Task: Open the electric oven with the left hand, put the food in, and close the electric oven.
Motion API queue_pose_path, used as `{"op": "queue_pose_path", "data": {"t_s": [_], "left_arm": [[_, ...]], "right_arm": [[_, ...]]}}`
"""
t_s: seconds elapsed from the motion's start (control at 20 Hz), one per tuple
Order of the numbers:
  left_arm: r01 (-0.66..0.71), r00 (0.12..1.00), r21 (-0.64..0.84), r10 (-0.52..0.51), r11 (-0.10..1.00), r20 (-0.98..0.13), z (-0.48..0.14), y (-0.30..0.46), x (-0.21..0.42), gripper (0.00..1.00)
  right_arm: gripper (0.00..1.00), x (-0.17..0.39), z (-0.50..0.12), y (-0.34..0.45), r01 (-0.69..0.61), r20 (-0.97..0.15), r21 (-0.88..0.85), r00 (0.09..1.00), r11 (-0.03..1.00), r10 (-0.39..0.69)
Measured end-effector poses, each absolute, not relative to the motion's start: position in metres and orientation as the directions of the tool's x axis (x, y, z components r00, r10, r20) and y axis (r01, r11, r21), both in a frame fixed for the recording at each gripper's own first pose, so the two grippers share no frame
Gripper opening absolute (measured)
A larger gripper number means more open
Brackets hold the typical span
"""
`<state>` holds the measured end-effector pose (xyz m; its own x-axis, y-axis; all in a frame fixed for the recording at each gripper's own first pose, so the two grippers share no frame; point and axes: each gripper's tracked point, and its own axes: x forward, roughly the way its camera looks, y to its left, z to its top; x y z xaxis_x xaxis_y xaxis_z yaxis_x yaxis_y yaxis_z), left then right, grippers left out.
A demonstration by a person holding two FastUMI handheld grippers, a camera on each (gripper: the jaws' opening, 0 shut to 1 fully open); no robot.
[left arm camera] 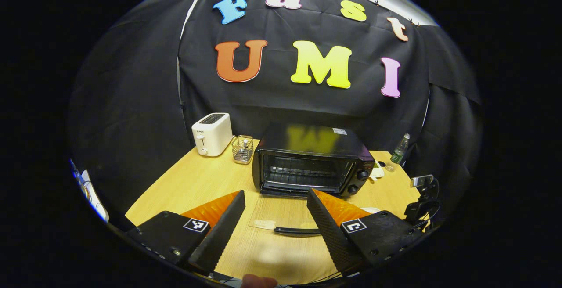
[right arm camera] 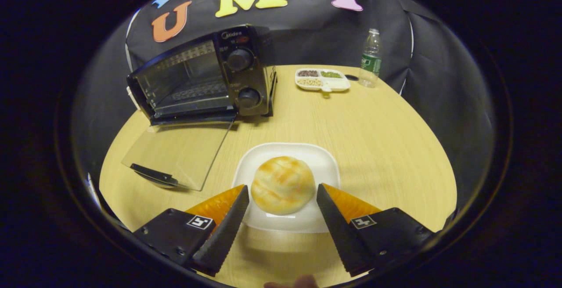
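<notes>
Oven point(left arm camera: 312, 160) at the back of the wooden worktop point(left arm camera: 197, 182), black, with door point(left arm camera: 281, 213) dropped fully open and lying flat on the wood. Glass panel of the door see-through, dark handle point(left arm camera: 298, 232) along its near edge. Wire rack visible inside the open cavity. Two knobs on the right side of the front.

Left gripper point(left arm camera: 275, 202) above the worktop in front of the door, jaws spread wide, nothing between them. Handle just beyond the fingertips, not touched.

Right gripper point(right arm camera: 283, 198) low over a white plate point(right arm camera: 327, 165), jaws spread, one finger on each side of the bread bun point(right arm camera: 283, 185). Bun round, golden brown, resting on the middle of the plate. Small gap on both sides between fingers and bun, so no pinch. Plate near the front of the worktop, to the right of the open door and apart from it.

White toaster point(left arm camera: 212, 133) and small wire basket point(left arm camera: 242, 149) left of the oven in the left gripper view. Divided white tray point(right arm camera: 323, 79) with some grains and a plastic bottle point(right arm camera: 370, 58) behind, to the right of the oven, in the right gripper view.
</notes>
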<state>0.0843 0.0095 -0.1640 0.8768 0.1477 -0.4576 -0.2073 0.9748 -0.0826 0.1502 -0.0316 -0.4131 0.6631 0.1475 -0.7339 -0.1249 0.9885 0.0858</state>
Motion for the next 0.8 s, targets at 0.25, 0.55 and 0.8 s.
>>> {"op": "queue_pose_path", "data": {"t_s": [0.25,0.55,0.8], "left_arm": [[-0.201,0.867,-0.081,0.139,0.976,-0.479,-0.168,0.000,0.086,0.94],[-0.150,0.874,-0.100,0.085,0.984,-0.479,-0.168,0.017,0.087,0.94],[-0.092,0.880,-0.103,0.033,0.990,-0.473,-0.168,0.042,0.080,0.94]], "right_arm": [[0.94,0.154,-0.420,-0.033,-0.155,-0.744,0.058,0.652,0.986,0.146],[0.83,0.142,-0.385,-0.030,-0.088,-0.717,0.107,0.684,0.990,0.138],[0.81,0.125,-0.325,0.001,-0.055,-0.655,0.183,0.737,0.982,0.164]]}}
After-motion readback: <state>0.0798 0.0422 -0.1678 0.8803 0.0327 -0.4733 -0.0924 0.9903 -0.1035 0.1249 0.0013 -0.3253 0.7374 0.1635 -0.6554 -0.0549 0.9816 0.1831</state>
